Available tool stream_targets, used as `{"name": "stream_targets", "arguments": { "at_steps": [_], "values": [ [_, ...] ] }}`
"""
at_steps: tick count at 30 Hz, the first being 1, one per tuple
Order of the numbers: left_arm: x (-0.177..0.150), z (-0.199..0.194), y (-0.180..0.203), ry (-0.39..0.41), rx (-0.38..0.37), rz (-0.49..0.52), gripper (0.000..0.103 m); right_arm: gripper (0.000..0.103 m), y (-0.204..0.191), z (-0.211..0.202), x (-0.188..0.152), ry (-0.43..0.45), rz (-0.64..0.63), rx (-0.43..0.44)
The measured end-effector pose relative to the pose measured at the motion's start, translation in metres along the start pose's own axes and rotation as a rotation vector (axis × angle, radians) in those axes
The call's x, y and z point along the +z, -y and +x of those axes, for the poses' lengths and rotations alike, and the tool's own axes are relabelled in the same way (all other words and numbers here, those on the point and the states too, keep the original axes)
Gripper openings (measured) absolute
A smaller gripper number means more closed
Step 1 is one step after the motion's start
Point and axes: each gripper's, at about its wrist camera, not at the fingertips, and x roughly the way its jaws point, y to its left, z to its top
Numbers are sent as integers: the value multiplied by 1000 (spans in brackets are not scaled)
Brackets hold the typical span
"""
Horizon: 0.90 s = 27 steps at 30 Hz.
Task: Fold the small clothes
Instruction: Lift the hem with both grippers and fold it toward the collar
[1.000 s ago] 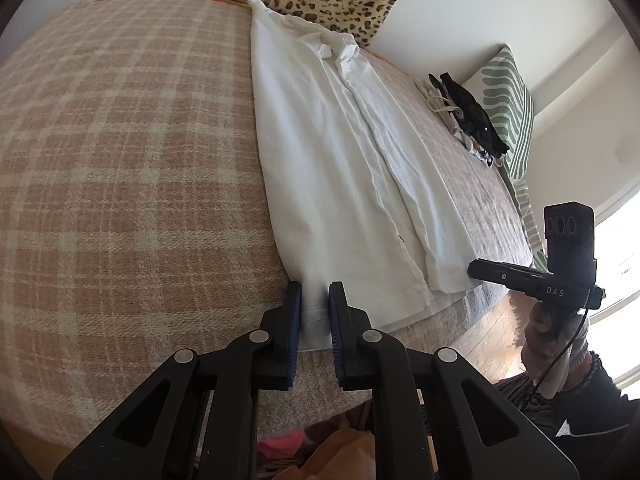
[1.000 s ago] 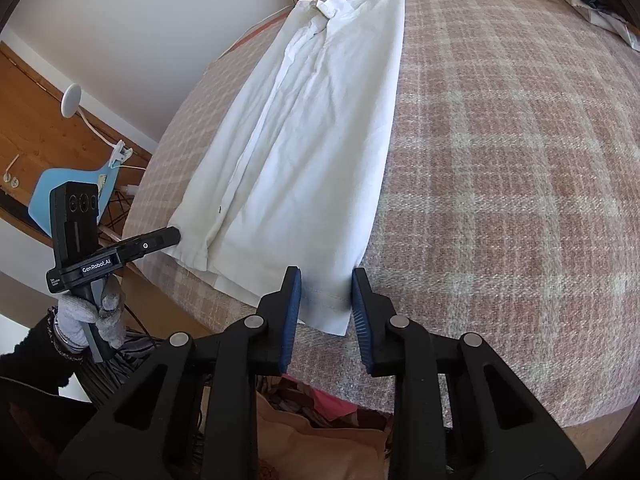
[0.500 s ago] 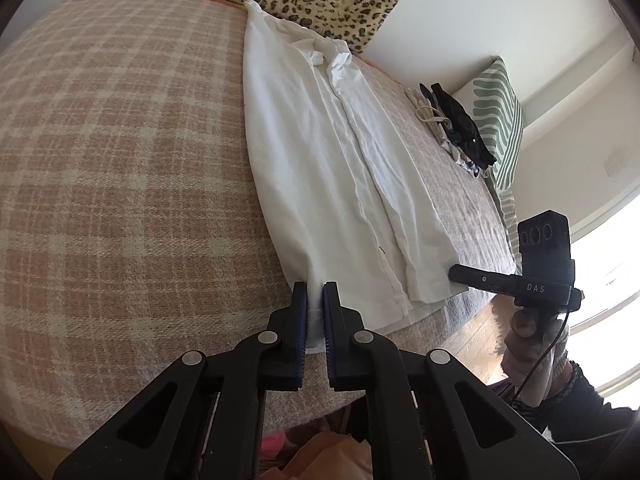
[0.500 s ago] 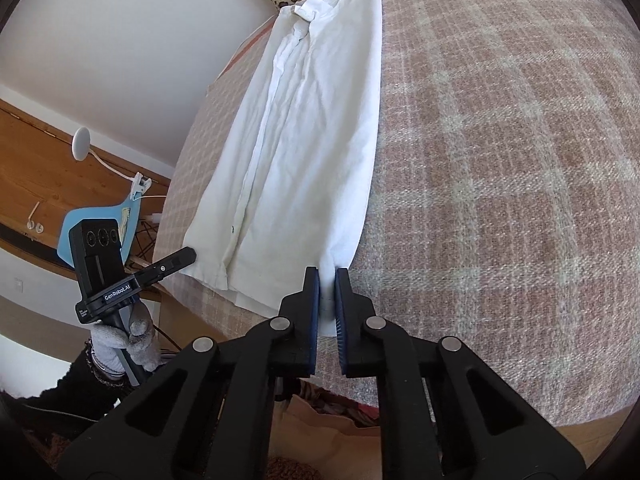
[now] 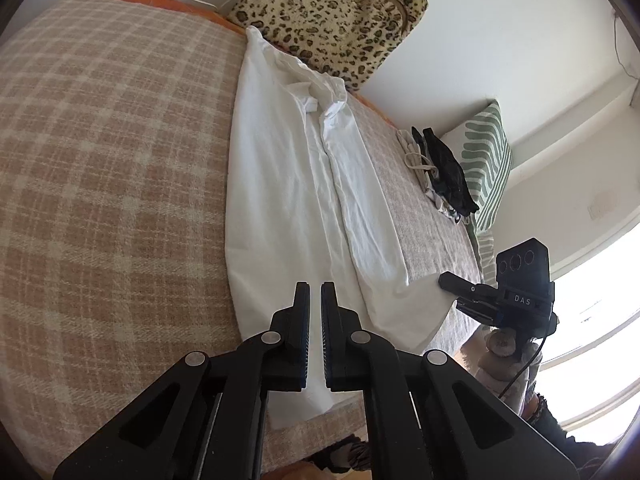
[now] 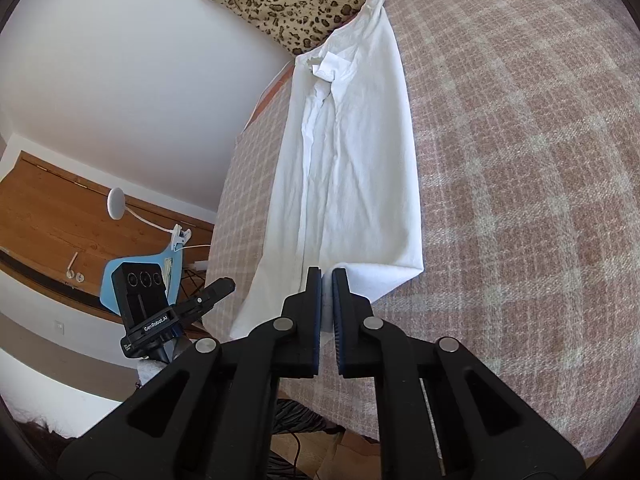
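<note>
White shirt (image 5: 288, 200) lies lengthwise on the plaid blanket (image 5: 100, 180) covering the bed, collar end at the far side against the leopard-print cushion (image 5: 332, 12), hem end toward the near bed edge; placket runs down the middle, fabric rumpled around the collar.

Left gripper (image 5: 315, 292) is clenched on the near hem of the shirt; white cloth fills the thin gap between its pads; jaws have just been closing, shirt cloth between them; in the right wrist view the same gripper (image 6: 228, 282) shows at lower left, camera block on top, held by a gloved hand (image 6: 150, 372).

Right gripper (image 6: 326, 276) is likewise clamped on the hem at the other near corner; cloth pinched between the pads, and the shirt corner (image 6: 416, 268) just beside it is pulled up off the blanket into a taut fold; its jaws have just been closing too, shirt cloth between them; seen from the left wrist view (image 5: 446, 280) it sits at the right by the bed edge, fingertips at the shirt's hem; whether they touch from that angle I cannot tell.

Further along the bed: a small heap of dark and pale clothes (image 5: 440, 172) just beside a green-striped pillow (image 5: 486, 160), well apart from the shirt; off the bed on the other side, a blue chair (image 6: 120, 272) and a white clip lamp (image 6: 116, 204) against wood panelling.
</note>
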Motion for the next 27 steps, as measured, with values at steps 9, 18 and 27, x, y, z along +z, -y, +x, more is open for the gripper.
{"name": "stream_targets", "arguments": {
  "at_steps": [9, 18, 27],
  "values": [
    [2, -3, -12, -56, 72, 38, 5, 7, -12, 16, 9, -23, -10, -24],
    [-38, -3, -28, -152, 117, -39, 21, 7, -9, 11, -6, -31, -8, -46],
    [-54, 1, -26, -164, 71, -32, 21, 7, -2, 4, -37, -80, -52, -107]
  ]
}}
